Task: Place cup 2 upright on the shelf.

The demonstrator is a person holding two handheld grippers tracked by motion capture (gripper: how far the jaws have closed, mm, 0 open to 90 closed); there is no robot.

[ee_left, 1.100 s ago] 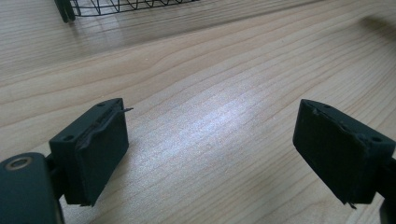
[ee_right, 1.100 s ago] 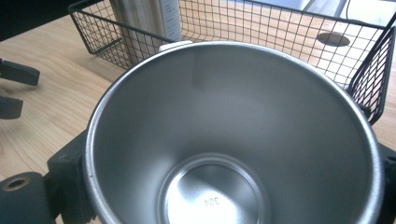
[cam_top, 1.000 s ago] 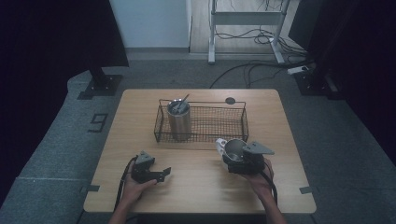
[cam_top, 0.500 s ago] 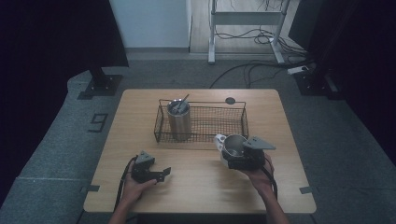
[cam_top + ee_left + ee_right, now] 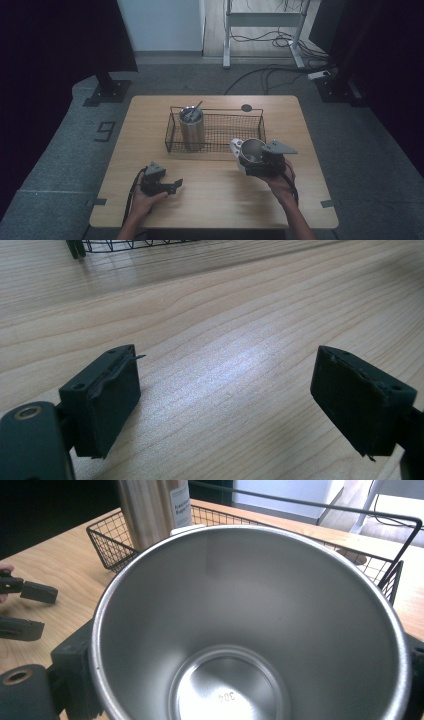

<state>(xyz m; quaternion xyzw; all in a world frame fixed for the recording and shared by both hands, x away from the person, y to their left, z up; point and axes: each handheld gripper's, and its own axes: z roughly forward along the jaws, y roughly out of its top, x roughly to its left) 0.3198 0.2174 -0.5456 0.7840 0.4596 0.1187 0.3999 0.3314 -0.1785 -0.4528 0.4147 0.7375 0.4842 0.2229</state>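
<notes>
Right gripper (image 5: 248,161) clamped on a steel cup (image 5: 250,630), held tilted above the table (image 5: 220,200) just in front of the wire basket (image 5: 220,131). Left gripper (image 5: 172,186) rests low on the wood, jaws apart with nothing between them, and they have just been closing. Step in hand, as I judge it: carrying the cup to the basket. Next move: clear the near rim, then lower it beside the tumbler (image 5: 192,127).

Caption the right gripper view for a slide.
Right gripper clamps an empty steel cup, mouth toward the camera, before a wire basket on a wooden table.
</notes>
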